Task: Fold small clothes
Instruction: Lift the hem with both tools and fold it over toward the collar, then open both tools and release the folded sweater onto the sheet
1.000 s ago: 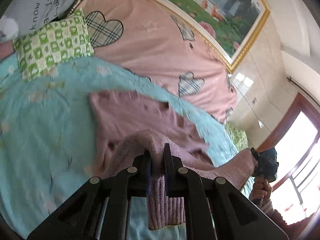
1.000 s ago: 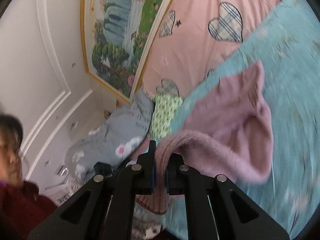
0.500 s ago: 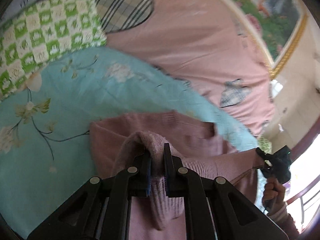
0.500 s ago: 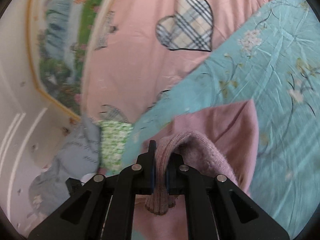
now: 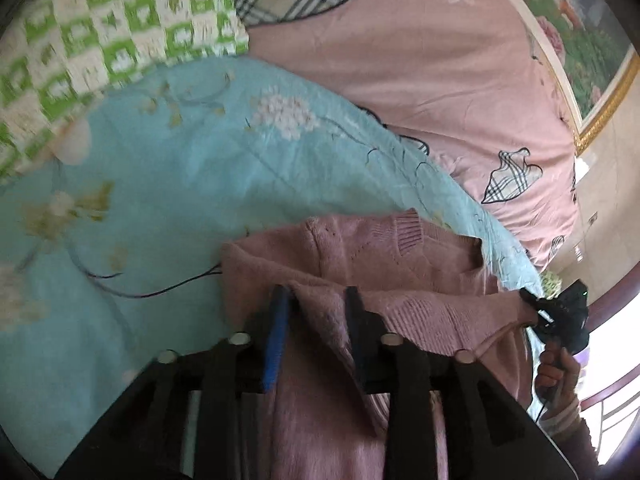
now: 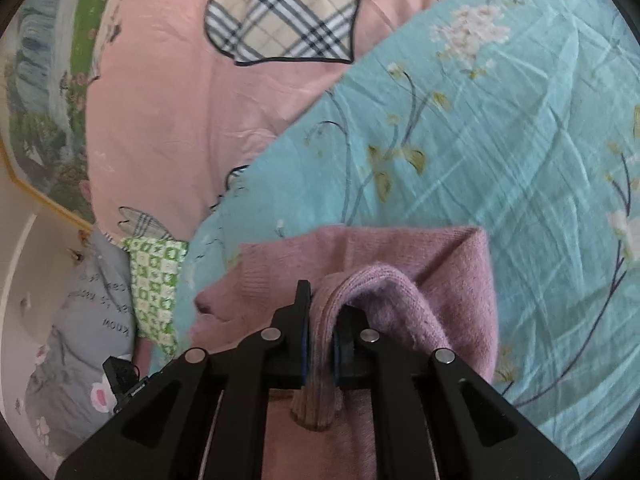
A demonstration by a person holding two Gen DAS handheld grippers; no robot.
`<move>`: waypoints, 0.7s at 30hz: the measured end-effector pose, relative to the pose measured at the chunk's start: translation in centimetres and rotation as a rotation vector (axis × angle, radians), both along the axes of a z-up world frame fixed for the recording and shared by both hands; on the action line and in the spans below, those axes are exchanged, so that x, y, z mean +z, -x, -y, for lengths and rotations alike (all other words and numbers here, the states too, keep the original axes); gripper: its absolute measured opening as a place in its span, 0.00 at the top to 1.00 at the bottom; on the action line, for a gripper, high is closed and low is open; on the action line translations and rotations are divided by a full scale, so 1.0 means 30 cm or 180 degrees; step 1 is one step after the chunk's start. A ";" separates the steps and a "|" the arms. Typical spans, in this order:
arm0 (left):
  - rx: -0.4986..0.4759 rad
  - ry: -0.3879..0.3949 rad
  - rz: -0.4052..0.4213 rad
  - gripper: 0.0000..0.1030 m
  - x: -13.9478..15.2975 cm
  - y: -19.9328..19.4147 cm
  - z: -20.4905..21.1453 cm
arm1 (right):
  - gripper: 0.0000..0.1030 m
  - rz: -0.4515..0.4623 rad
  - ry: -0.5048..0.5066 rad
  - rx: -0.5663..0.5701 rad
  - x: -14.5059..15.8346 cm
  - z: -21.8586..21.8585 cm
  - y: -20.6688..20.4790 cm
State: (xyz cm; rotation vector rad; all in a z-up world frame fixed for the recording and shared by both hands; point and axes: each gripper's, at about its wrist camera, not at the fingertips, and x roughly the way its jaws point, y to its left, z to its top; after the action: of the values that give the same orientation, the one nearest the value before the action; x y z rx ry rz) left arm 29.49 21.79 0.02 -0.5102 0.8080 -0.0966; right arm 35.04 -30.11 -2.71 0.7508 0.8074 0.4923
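A small mauve knit sweater [image 5: 360, 256] lies on the turquoise floral bedspread [image 5: 168, 184], its lower part folded up over the rest. My left gripper [image 5: 316, 308] has its jaws parted, with the sweater's folded edge lying loose between them. My right gripper [image 6: 320, 312] is shut on the sweater's ribbed hem [image 6: 316, 392], holding it just above the sweater body [image 6: 452, 268]. The right gripper also shows in the left wrist view [image 5: 560, 312], pinching the sweater's far corner.
A pink quilt with plaid hearts [image 5: 420, 68] lies beyond the bedspread [image 6: 500, 120]. A green checked pillow [image 5: 100, 32] and a grey printed pillow [image 6: 80, 320] sit at the bed's head. A gold-framed painting [image 5: 592, 40] hangs behind. A window is at right.
Both grippers carried the sweater's hem forward and down over its upper part. The left gripper's jaws have opened and let go of the fabric; the right stays shut.
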 end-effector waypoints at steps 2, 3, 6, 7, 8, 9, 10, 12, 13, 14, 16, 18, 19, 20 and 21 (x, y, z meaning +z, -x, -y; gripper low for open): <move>-0.0160 -0.0022 0.0104 0.66 0.048 0.066 0.048 | 0.85 0.0102 0.0062 -0.0005 0.036 0.012 0.045; -0.0285 -0.0040 0.0132 0.64 0.070 0.097 0.084 | 0.81 0.0137 0.0085 -0.0034 0.050 0.013 0.061; -0.0755 -0.0191 0.0120 0.63 0.084 0.163 0.250 | 0.42 0.0353 0.0015 -0.0311 0.095 0.038 0.148; -0.0866 -0.0219 0.0143 0.63 0.078 0.175 0.297 | 0.37 0.0430 0.0023 -0.0426 0.110 0.045 0.183; -0.0996 -0.0234 0.0133 0.63 0.069 0.184 0.345 | 0.37 0.0494 0.0053 -0.0456 0.125 0.045 0.216; -0.1129 -0.0245 0.0113 0.63 0.056 0.186 0.396 | 0.37 0.0580 0.0075 -0.0402 0.137 0.029 0.252; -0.1250 -0.0262 0.0079 0.63 0.039 0.180 0.445 | 0.39 0.0693 0.0115 -0.0205 0.151 -0.010 0.291; -0.1370 -0.0350 -0.0003 0.63 0.002 0.153 0.513 | 0.45 0.0764 0.0415 0.0328 0.158 -0.132 0.343; -0.1398 -0.0406 -0.0067 0.63 -0.022 0.129 0.539 | 0.55 0.0720 0.0713 0.0605 0.143 -0.218 0.361; -0.1412 -0.0448 -0.0135 0.63 -0.044 0.106 0.551 | 0.60 0.0628 0.0967 0.0878 0.116 -0.296 0.365; -0.1418 -0.0538 -0.0318 0.63 -0.089 0.036 0.564 | 0.63 0.0411 0.1469 0.1298 0.047 -0.426 0.341; -0.1370 -0.0562 -0.0414 0.63 -0.110 -0.033 0.545 | 0.64 0.0326 0.1874 0.1389 0.002 -0.490 0.295; -0.1364 -0.0543 -0.0435 0.64 -0.114 -0.079 0.531 | 0.64 0.0278 0.1905 0.1371 -0.006 -0.504 0.249; -0.1321 -0.0573 -0.0424 0.64 -0.111 -0.124 0.516 | 0.65 0.0225 0.1859 0.1274 -0.004 -0.497 0.190; -0.1253 -0.0595 -0.0406 0.64 -0.102 -0.163 0.501 | 0.65 0.0180 0.1883 0.1175 0.000 -0.489 0.146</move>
State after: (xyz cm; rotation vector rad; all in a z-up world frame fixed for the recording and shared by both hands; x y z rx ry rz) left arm 34.38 6.77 -3.05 -0.1768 1.0243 -0.3510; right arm 30.66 -15.43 -2.71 0.0380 0.9810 0.5615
